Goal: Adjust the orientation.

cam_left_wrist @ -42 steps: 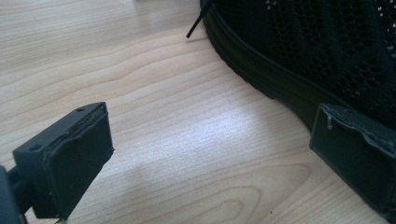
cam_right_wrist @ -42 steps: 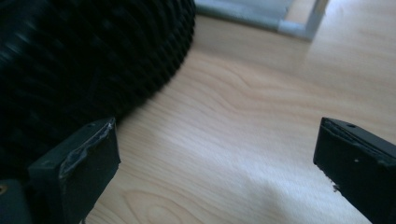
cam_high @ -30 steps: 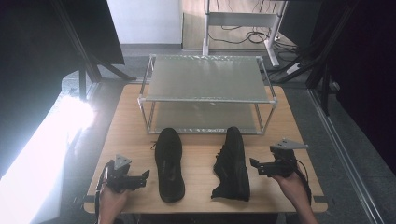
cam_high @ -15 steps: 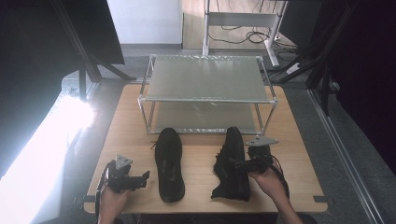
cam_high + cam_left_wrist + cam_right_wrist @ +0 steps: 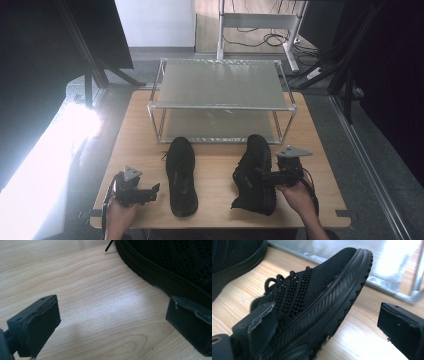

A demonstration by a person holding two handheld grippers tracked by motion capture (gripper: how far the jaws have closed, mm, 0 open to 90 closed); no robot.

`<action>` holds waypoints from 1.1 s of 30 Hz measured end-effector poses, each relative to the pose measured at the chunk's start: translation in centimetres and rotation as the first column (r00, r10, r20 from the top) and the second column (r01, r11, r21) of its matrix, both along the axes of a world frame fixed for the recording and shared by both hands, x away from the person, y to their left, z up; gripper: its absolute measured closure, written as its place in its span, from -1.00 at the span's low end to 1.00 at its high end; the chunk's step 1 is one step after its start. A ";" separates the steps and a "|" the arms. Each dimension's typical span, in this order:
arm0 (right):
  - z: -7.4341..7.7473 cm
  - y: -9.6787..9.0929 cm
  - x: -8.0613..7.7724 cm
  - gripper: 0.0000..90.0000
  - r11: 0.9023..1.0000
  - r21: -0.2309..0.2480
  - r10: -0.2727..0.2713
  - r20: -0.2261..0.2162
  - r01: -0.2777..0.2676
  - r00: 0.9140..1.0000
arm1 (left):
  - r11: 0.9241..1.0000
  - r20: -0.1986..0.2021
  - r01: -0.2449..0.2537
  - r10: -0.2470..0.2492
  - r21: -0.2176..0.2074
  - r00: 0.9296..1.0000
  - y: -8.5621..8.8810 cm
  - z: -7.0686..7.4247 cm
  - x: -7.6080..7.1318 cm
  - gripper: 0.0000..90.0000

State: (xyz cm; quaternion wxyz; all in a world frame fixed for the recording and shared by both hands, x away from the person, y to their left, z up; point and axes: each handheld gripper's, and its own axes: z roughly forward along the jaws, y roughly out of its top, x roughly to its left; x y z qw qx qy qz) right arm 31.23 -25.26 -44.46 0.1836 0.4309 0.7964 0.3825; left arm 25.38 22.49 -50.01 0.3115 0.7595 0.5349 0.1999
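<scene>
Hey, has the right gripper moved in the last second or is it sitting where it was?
Yes. The right gripper has moved left, away from the table's right edge, up to the right shoe, with its jaws open around the sole.

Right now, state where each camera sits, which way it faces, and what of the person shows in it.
High view: above the person's side, looking forward and down on the table, the rack, both shoes, both hands and grippers.
Left gripper view: rides the left gripper, facing bare tabletop beside the left shoe; both jaws wide apart.
Right gripper view: rides the right gripper, facing the rack; jaws open astride the tilted right shoe.
Shared: the right shoe also shows in the high view.
</scene>
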 end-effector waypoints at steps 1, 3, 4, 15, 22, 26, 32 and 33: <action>0.1 -0.4 -0.1 -0.92 1.000 0.004 -0.008 0.002 0.008 1.000 | 1.000 -0.001 0.001 -0.001 -0.001 1.000 0.0 0.0 0.0 -1.00; 0.3 -1.2 -0.2 -0.91 1.000 0.009 -0.021 0.004 0.021 1.000 | 1.000 -0.002 0.001 -0.001 -0.001 1.000 0.0 0.0 0.0 -1.00; 0.4 -1.7 -0.3 -0.90 1.000 0.014 -0.027 0.003 0.027 1.000 | 1.000 -0.003 0.001 -0.001 0.000 1.000 0.0 0.0 0.0 -1.00; 0.2 -6.0 -1.1 -0.70 0.993 0.057 -0.101 -0.006 0.101 0.995 | 1.000 -0.009 -0.001 0.001 -0.004 1.000 0.0 -0.1 0.1 -1.00; -1.2 -8.5 -1.0 -0.68 0.986 0.087 -0.142 -0.040 0.145 0.989 | 1.000 -0.012 0.000 0.000 -0.006 1.000 0.0 -0.1 0.1 -1.00; -2.2 -8.8 -0.7 -0.70 0.985 0.090 -0.144 -0.074 0.150 0.987 | 1.000 -0.013 0.004 -0.004 -0.008 1.000 -0.1 -0.1 0.1 -1.00; -2.7 -9.6 -0.5 -0.73 0.977 0.131 -0.156 -0.088 0.167 0.984 | 1.000 -0.020 0.002 -0.002 -0.014 1.000 -0.1 -0.1 0.1 -1.00; -2.7 -9.7 -0.5 -0.72 0.977 0.129 -0.161 -0.084 0.170 0.983 | 1.000 -0.022 0.000 -0.001 -0.014 1.000 0.0 -0.1 0.1 -1.00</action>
